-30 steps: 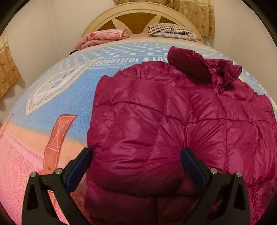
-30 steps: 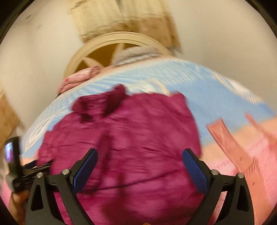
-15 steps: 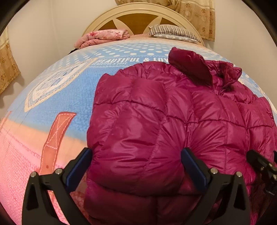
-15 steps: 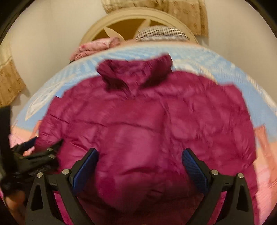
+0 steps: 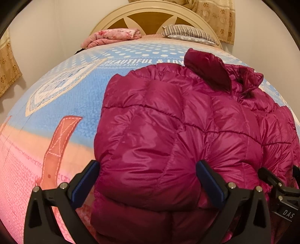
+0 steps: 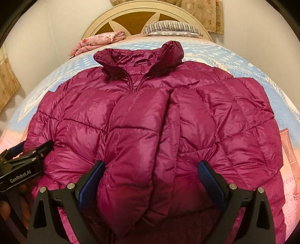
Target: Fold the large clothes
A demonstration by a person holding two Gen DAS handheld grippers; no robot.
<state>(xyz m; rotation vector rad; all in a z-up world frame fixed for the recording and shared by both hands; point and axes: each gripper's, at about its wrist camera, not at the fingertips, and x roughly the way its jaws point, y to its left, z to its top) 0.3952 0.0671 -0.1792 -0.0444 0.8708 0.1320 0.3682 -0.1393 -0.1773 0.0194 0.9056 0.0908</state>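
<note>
one magenta puffer jacket [image 6: 150, 120] lies front-up across a bed, filling the middle of both frames; its glossy quilted shell is stitched into puffy panels, its stand-up collar [image 6: 138, 54] points toward the top of the frame, and both sleeves are folded in over the chest, meeting near the centre. under it is a bedspread [image 5: 61, 105] with a fine woven texture, blue with white dots toward the top, pink and peach at lower left, with a salmon strap-shaped print.

at the top of the frame stands one curved cream headboard [image 5: 153, 13] with brown wedge-shaped insets. against it lie one folded pink floral blanket [image 5: 112, 37] and one striped pillow [image 5: 187, 33]. plain pale walls; beige patterned curtains hang at upper right and at the left edge.

two grippers, black with blue pads: the left hand-held gripper [image 5: 148, 180] has its fingers spread wide, straddling a bulge of the jacket's lower part without pinching it. the right hand-held gripper [image 6: 151, 180] is equally wide apart over the folded sleeves, gripping nothing.
</note>
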